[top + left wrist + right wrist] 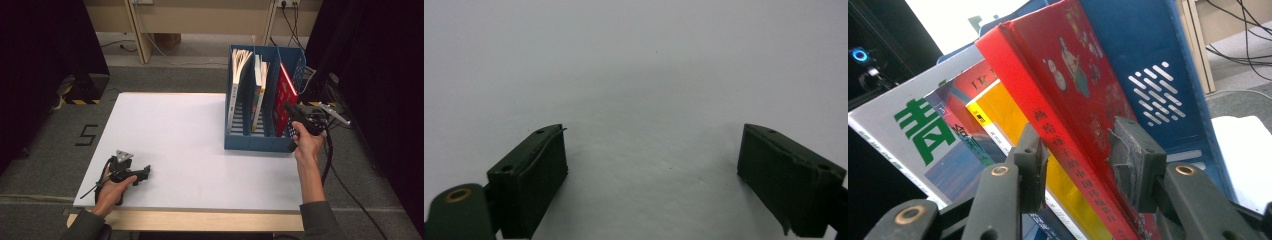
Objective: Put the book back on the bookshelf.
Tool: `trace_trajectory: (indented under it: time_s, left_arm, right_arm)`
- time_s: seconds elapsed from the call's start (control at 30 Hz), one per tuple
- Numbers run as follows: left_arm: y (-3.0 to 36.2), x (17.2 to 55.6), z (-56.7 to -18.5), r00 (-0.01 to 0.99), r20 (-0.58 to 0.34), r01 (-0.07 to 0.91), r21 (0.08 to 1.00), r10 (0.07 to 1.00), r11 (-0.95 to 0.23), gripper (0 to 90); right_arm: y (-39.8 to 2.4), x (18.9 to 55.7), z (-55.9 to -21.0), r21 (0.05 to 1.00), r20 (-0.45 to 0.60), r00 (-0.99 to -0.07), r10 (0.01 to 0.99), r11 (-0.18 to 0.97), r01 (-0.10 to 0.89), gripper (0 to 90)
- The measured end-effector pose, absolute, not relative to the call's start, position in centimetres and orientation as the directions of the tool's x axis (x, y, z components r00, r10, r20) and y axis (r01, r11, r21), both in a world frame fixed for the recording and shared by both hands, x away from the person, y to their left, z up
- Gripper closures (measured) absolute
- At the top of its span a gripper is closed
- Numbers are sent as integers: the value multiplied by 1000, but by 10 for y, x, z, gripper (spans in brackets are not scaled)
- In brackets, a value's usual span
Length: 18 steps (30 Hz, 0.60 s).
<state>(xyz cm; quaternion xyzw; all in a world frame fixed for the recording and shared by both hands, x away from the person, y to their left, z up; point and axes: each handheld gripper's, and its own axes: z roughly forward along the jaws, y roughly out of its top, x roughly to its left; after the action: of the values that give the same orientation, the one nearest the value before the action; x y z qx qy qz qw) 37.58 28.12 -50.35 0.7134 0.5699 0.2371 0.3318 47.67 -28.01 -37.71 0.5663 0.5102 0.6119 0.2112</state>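
Both right gripper [1075, 165] jaws straddle my red book's [1068, 95] spine, apart, not clamping; left gripper [131, 171] open, far off.

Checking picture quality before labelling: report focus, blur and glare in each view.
High view: evenly lit, soft, dark curtains at the sides. Left gripper view: white table featureless, faint shadow between the jaws. Right gripper view: red book sharp, jaw pads softer, bright washed-out patch at the top.

White table [175, 145] — blue file rack [250, 141] standing at two o'clock, left gripper [146, 172] resting at eight.
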Motion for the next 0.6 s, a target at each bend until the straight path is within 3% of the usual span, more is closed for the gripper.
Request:
trace_trajectory:
  time_s: [0.6]
  left_arm:
    - [281, 376, -504, 237, -41, 654, 746, 971, -129, 113]
  right_arm:
    - [-257, 514, -373, 864, 463, -228, 856, -378, 333, 585]
